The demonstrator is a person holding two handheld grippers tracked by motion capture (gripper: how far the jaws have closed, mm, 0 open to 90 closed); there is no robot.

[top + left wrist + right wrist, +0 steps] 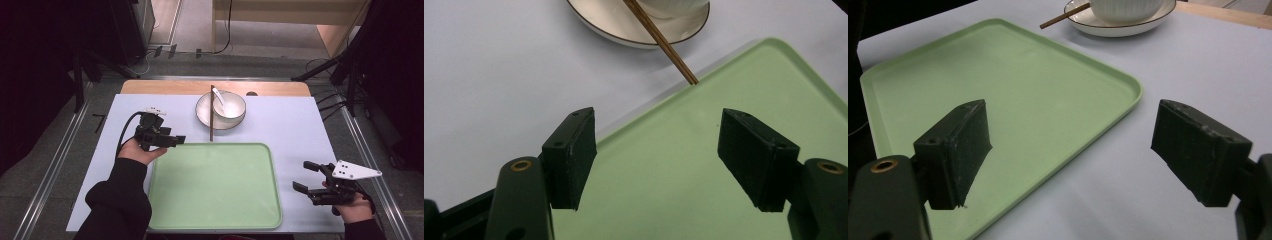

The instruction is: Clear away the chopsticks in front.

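A light green tray (215, 185) lies empty on the front middle of the pale blue mat (295, 125). Behind it a white plate (204, 117) carries a white bowl (234, 106) with a white spoon (219, 97) in it. Brown chopsticks (212, 117) rest across the plate's left side, their tips near the tray's far rim. My left gripper (175, 140) hovers open at the tray's far left corner; its own view has the tray (704, 175) and chopsticks (664, 42) ahead. My right gripper (303, 176) stands open over the mat, right of the tray (998, 75).
The wooden table edge (280, 88) shows behind the mat. Metal rails (365, 150) run along both sides of the table. Bare mat stretches to the right of the plate (1120, 27) and to the left of the tray.
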